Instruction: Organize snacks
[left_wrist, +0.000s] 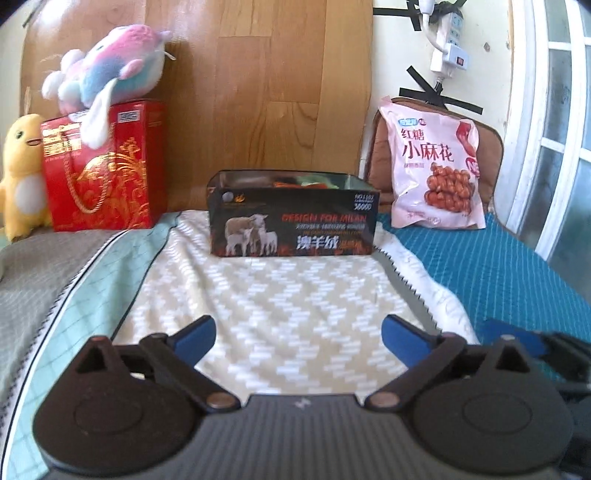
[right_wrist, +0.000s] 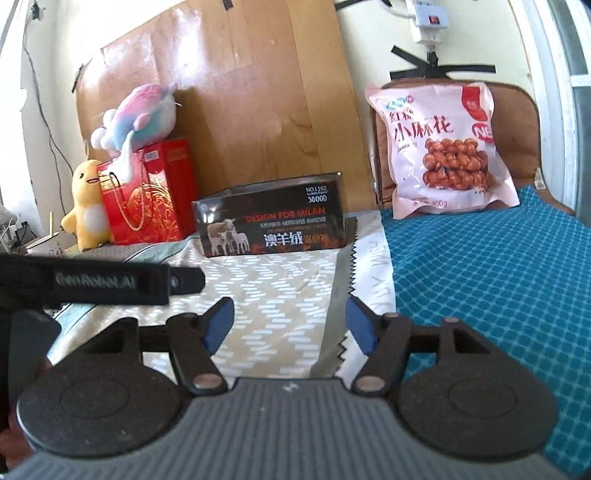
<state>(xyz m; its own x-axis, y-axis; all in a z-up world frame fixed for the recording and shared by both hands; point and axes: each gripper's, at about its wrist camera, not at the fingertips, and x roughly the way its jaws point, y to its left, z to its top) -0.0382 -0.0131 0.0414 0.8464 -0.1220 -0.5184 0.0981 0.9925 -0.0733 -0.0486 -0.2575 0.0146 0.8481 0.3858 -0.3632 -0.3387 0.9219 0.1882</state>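
A: Where's stuff rel. to the open box (left_wrist: 291, 218)?
B: Gift bag (left_wrist: 105, 173) to its left w/ plush fish (left_wrist: 107, 70) on top; snack bag (left_wrist: 436, 166) right, behind.

The box (left_wrist: 291, 225) appeared to be printed cardboard with a glossy black face and a reflective inner wall. The snack bag (left_wrist: 436, 166) was smooth pink plastic film with a slight sheen. The gift bag (left_wrist: 107, 173) was glossy red paper with metallic gold print and a twisted cord handle. The plush fish (left_wrist: 110, 62) and the yellow plush toy (left_wrist: 22, 173) were soft pile fabric. The headboard (left_wrist: 258, 74) was varnished wood-grain panel, shiny under the light. The patterned cloth (left_wrist: 288, 295) and the teal cover (right_wrist: 498, 277) were matt woven textile. The gripper fingers (left_wrist: 195, 334) carried blue matt pads on black plastic arms; the housing (right_wrist: 288, 435) was ribbed grey plastic.
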